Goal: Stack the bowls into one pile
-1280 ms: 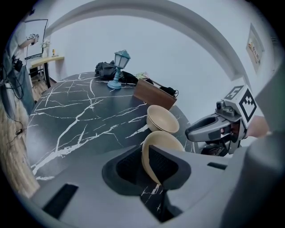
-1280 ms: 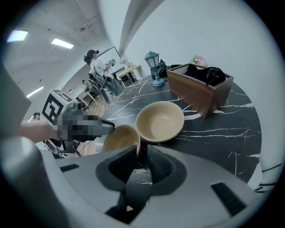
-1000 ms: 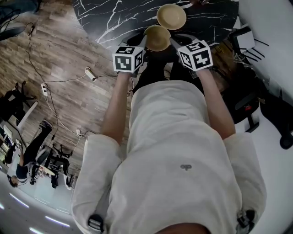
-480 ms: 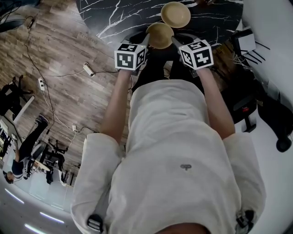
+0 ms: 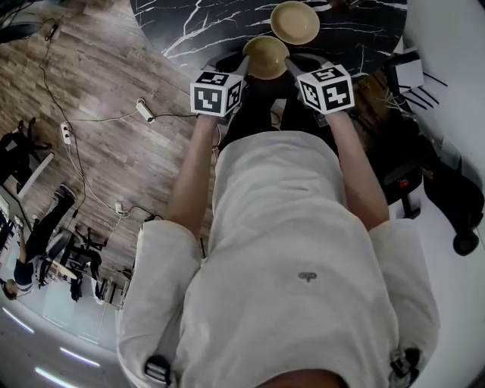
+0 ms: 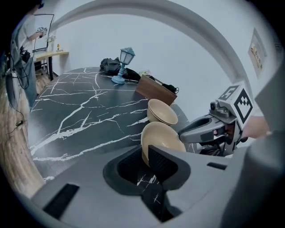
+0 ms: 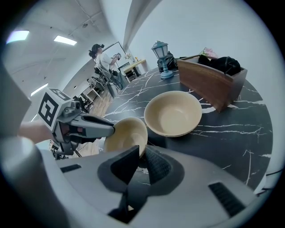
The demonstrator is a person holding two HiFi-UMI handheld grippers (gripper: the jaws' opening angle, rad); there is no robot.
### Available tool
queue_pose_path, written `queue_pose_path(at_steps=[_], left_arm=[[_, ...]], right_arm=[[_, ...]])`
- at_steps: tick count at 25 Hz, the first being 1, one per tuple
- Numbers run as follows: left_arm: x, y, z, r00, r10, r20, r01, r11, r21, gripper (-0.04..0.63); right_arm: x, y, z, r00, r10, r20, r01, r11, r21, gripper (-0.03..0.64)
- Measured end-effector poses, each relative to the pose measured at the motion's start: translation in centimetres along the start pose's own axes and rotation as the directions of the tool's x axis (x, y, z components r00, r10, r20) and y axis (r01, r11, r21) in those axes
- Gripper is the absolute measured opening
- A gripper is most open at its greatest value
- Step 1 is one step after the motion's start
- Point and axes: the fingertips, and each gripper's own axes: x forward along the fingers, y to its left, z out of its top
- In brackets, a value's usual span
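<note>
Left claw (image 6: 143, 156), right claw (image 7: 141, 151) just closing, pinching near bowl (image 5: 265, 54) rim; head view hides pads.

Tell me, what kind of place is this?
Probably an office or lab workspace: a black marble-patterned table, a wood floor with a power strip lying on it, and ceiling light panels above another person standing farther back.

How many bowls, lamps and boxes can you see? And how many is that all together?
Bowls: 2 (near bowl, far bowl)
Lamps: 1 (blue lamp)
Boxes: 1 (wooden box)
Total: 4
</note>
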Motion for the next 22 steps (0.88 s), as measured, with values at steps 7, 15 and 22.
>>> queue_pose_path(at_steps=[7,15,22], left_arm=[[-0.6,0.2,-0.4,1.000,0.021,0.000,-0.021,1.000,-0.002,0.044],[-1.1,0.5,-0.6,0.999,0.033,0.010,-0.033,0.999,-0.008,0.043],[-2.1,0.5,0.9,0.998,0.035,0.045,-0.034,0.999,-0.026,0.043]], right_arm=[[0.1,0.9,0.0,1.000,0.023,0.003,-0.024,1.000,0.004,0.051],[0.1,1.3,0.5,0.997,0.064,0.035,-0.066,0.996,0.058,0.058],[-0.9,1.7,2.3,0.994,0.076,0.076,-0.080,0.995,0.052,0.058]])
